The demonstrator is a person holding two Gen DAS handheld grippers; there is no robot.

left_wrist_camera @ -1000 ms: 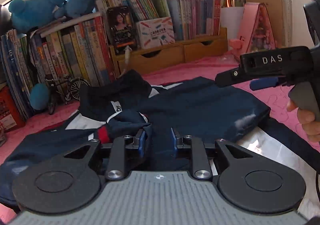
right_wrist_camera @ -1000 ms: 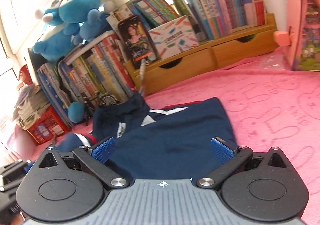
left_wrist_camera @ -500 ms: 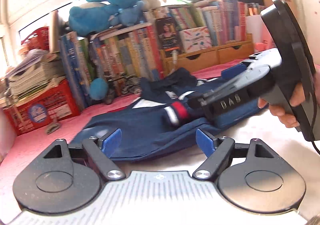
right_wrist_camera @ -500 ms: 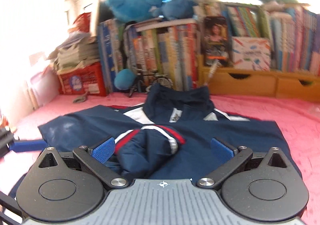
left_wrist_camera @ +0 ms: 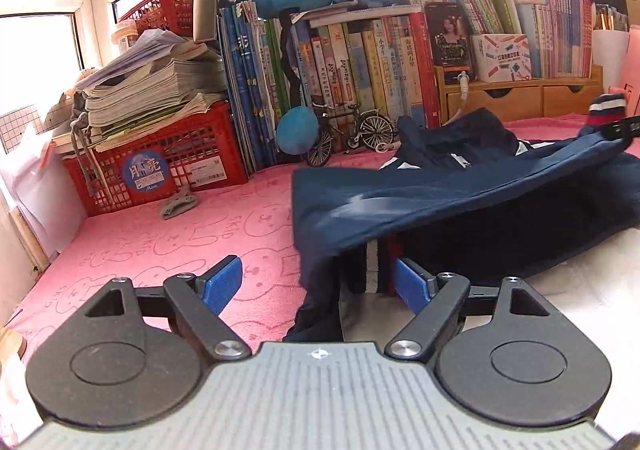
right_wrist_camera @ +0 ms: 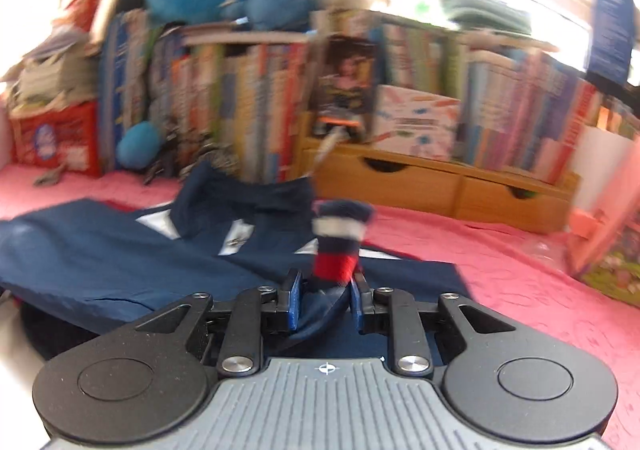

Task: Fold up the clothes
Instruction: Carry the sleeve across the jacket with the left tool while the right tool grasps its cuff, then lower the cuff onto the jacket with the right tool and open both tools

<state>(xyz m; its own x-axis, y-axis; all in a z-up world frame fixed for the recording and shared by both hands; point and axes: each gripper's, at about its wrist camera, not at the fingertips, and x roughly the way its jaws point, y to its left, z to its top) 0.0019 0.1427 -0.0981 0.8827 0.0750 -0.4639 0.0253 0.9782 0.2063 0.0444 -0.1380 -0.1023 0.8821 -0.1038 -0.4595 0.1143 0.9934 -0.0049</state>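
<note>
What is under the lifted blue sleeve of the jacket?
Under the sleeve the jacket lies in dark shadow on the pink mat. What lies deeper there is covered.

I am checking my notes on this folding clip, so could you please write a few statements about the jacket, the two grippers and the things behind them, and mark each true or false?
1. The right gripper is closed on the jacket's striped sleeve cuff. True.
2. The left gripper is clamped on the navy jacket. False: its jaws stand wide apart, the jacket's hem merely lying between them.
3. The jacket lies on a pink cloth. True.
4. The red crate is empty on top. False: a stack of papers sits on it.
5. A small model bicycle stands in front of the books. True.
</note>
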